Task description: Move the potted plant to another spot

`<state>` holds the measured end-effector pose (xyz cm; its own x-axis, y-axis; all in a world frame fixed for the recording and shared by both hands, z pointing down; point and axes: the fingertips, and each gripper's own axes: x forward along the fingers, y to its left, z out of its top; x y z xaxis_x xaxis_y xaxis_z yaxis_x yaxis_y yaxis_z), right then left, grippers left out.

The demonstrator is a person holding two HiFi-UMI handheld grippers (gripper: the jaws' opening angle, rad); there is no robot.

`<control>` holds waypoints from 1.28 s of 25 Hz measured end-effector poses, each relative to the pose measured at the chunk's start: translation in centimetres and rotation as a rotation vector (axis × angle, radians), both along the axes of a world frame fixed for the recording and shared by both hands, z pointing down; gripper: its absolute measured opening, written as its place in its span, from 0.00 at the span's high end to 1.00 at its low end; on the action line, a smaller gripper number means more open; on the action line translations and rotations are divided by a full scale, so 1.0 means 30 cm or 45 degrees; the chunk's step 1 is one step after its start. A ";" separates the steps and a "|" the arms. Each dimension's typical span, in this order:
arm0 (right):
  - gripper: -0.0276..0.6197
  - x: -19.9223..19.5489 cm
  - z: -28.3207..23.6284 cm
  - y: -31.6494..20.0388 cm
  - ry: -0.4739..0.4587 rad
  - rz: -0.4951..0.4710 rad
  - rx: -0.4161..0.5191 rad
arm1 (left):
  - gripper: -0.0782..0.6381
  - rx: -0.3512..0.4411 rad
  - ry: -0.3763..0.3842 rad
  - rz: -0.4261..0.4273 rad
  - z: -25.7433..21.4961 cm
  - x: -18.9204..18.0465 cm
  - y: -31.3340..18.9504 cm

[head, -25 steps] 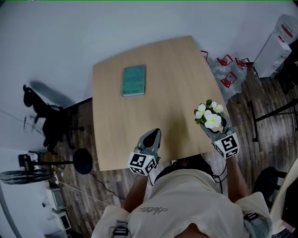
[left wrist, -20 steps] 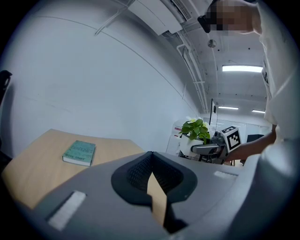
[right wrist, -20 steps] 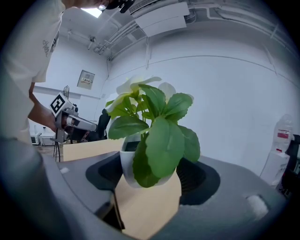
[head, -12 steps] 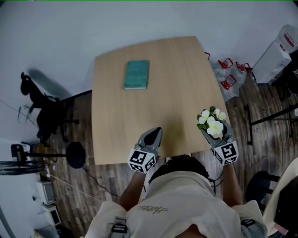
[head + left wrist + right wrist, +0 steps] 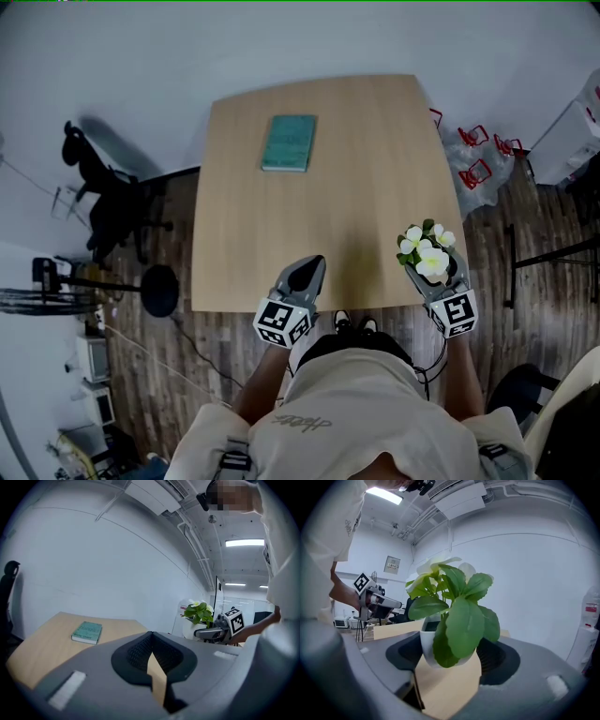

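Note:
The potted plant (image 5: 427, 248) has white flowers and green leaves in a small white pot (image 5: 450, 616). My right gripper (image 5: 431, 264) is shut on the pot and holds it over the near right corner of the wooden table (image 5: 356, 178). Its leaves fill the right gripper view. My left gripper (image 5: 307, 272) is shut and empty over the table's near edge, to the left of the plant. From the left gripper view (image 5: 152, 657) the plant (image 5: 199, 612) shows at the right. A teal book (image 5: 290, 142) lies at the far side of the table.
A black office chair (image 5: 103, 202) and a round-based stand (image 5: 159, 291) are on the floor left of the table. Plastic bags with red print (image 5: 478, 169) lie at the right, beside a white cabinet (image 5: 574, 141).
The head view has shifted, so the table sits further right in the picture. The plant in my right gripper now stands a little further in from the table's right edge. Both grips are unchanged.

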<state>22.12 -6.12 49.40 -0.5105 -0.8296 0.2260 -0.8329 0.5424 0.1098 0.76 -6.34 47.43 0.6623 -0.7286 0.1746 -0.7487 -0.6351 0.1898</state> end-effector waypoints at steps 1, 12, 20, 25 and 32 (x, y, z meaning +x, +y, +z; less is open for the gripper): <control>0.42 0.001 0.005 0.003 -0.006 -0.011 -0.001 | 0.87 0.000 -0.010 -0.012 -0.005 -0.001 0.012; 0.42 0.013 -0.002 0.036 -0.018 -0.122 0.066 | 0.87 0.009 -0.078 -0.150 -0.016 -0.030 0.148; 0.42 0.013 -0.003 0.057 -0.022 -0.156 0.063 | 0.87 -0.003 -0.102 -0.190 -0.031 -0.024 0.193; 0.42 0.011 0.006 0.045 -0.031 -0.166 0.062 | 0.87 0.027 -0.090 -0.195 -0.047 -0.002 0.190; 0.42 -0.062 0.016 0.023 -0.023 -0.212 0.082 | 0.87 0.032 -0.073 -0.213 -0.006 -0.046 0.203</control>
